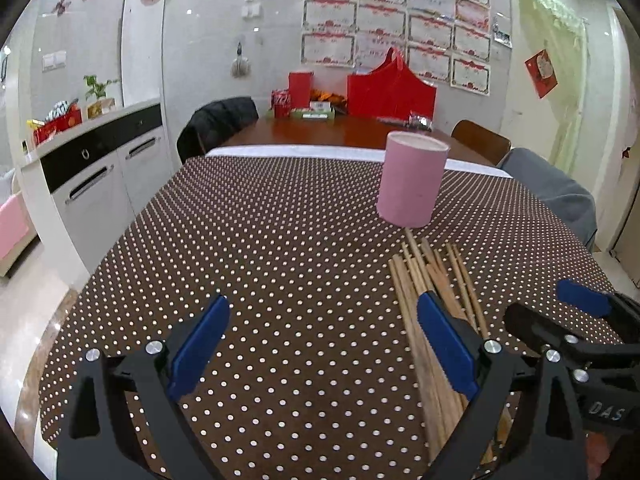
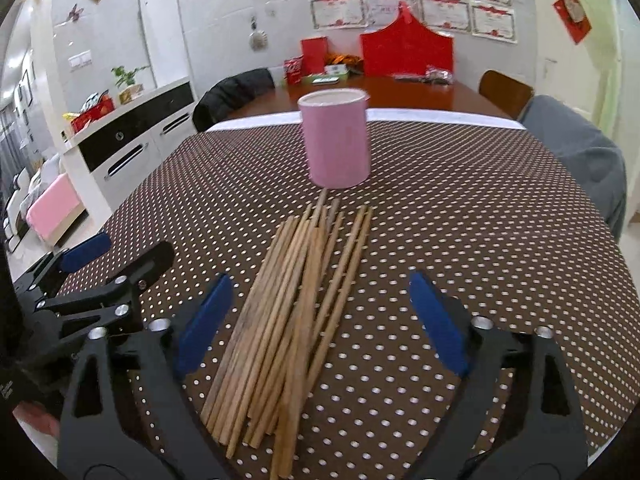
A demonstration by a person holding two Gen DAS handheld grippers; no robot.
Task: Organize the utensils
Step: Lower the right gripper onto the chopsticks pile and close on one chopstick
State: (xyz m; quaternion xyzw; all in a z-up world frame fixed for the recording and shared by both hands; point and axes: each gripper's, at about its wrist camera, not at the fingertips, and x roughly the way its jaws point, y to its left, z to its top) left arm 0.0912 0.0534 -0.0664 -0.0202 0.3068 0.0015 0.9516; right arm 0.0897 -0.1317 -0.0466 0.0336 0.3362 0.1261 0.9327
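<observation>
both tongs spread: right tongs (image 2: 320, 320) straddle the chopsticks (image 2: 288, 304), seemingly untouched; left tongs (image 1: 324, 340) beside them.

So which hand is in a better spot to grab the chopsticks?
The right. The chopsticks lie straight ahead between the right gripper's open jaws. The left gripper is open too, but faces bare tablecloth beside the pile.

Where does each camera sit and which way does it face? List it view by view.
Left wrist: on the left tool, facing the far wall over bare tablecloth; right tool at its right edge.
Right wrist: on the right tool, open astride the chopsticks; left tool at left.
Shared: chopsticks, pink cup.
</observation>
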